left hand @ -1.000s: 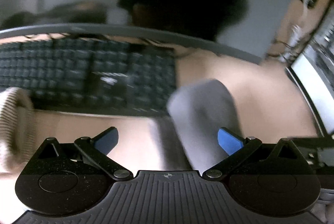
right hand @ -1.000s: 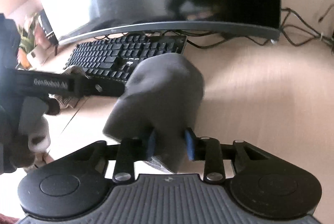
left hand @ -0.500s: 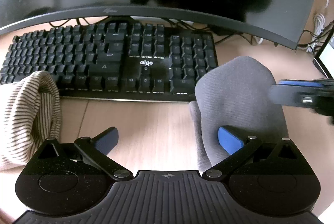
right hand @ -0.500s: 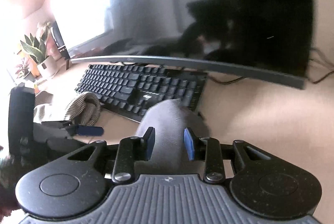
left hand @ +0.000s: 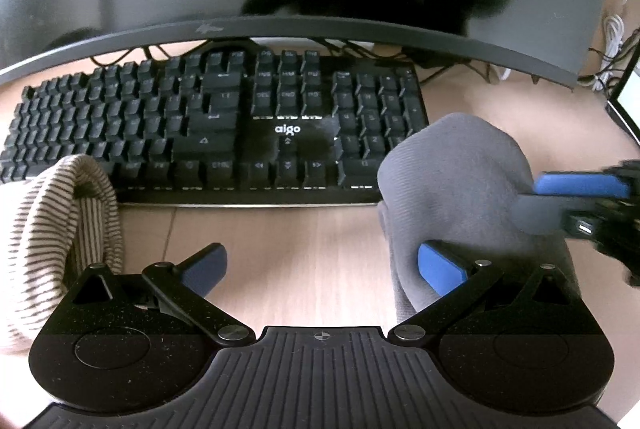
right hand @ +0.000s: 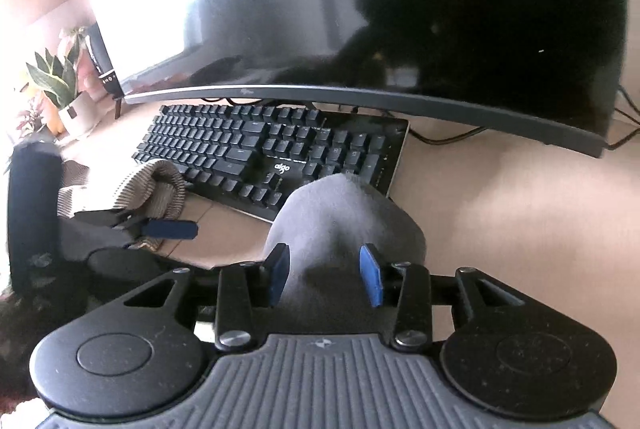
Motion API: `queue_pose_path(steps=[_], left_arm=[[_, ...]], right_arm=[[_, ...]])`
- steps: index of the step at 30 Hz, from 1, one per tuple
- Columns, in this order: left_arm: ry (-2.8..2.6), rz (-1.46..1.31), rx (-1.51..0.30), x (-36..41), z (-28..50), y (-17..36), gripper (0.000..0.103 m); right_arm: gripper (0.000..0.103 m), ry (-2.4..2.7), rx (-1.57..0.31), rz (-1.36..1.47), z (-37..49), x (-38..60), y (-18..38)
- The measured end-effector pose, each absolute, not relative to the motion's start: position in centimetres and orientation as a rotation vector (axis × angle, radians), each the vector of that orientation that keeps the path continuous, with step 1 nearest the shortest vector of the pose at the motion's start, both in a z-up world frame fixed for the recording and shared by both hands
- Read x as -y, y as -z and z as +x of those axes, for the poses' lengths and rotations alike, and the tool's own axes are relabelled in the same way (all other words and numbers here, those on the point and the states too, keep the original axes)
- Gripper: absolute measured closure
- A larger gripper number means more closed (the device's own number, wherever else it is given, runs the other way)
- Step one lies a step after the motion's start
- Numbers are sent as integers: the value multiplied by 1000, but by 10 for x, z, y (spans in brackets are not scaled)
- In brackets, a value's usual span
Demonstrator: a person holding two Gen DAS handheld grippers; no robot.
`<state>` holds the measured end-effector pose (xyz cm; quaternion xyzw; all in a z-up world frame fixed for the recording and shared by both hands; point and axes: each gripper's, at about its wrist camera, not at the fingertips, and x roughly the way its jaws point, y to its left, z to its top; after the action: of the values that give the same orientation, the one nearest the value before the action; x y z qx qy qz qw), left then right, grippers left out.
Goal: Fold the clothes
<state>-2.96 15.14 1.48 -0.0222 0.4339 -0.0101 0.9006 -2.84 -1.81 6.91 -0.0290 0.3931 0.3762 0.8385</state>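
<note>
On the wooden tabletop (left hand: 304, 261), just in front of a black keyboard (left hand: 224, 125), a grey garment (left hand: 452, 173) sits bunched at three o'clock of the left tool (left hand: 320, 265), whose jaws gape empty. The right tool (right hand: 324, 275) straddles the cloth, jaws opening, apparently letting a fold settle. A striped garment (left hand: 48, 229) waits at nine o'clock.

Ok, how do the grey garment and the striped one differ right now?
The grey garment is plain; the striped garment is cream with thin dark lines. The grey one sits between the right gripper's opening jaws; no gripper touches the striped one, which lies beside the open left gripper. Both are bunched on the desk by the keyboard.
</note>
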Motion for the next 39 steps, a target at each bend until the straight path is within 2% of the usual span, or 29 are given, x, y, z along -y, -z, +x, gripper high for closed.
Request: queue_pose_path(steps=[12,22,25,28,30,34,39], left_arm=[[28,-50,-903,-153,-27,-15,0],[27,-45,-903,-156,-27,-13,0],[27,-53,-904,-158,-26,-12,0],[23,-101,-901,-163,-27,-14,0],[16,-149,-901,-166,-32,-22,0],[83,-209,-857,-163,-47,-45,0],[70,-127,-920,-145,-35,-23,0]], right_arm=[[62,-809,-848,-134,-51,15,-48],[62,-788,-785,26,-13,19,-85],[61,-767,-890,-5,10,-6,-62],[59,-725,-888,-30,15,-14,-46],[53,-725,-897,-21,16,-12,-48],[53,-736,-907,14,18,-3,-47],[51,-767,-894,21,15,3,-53]])
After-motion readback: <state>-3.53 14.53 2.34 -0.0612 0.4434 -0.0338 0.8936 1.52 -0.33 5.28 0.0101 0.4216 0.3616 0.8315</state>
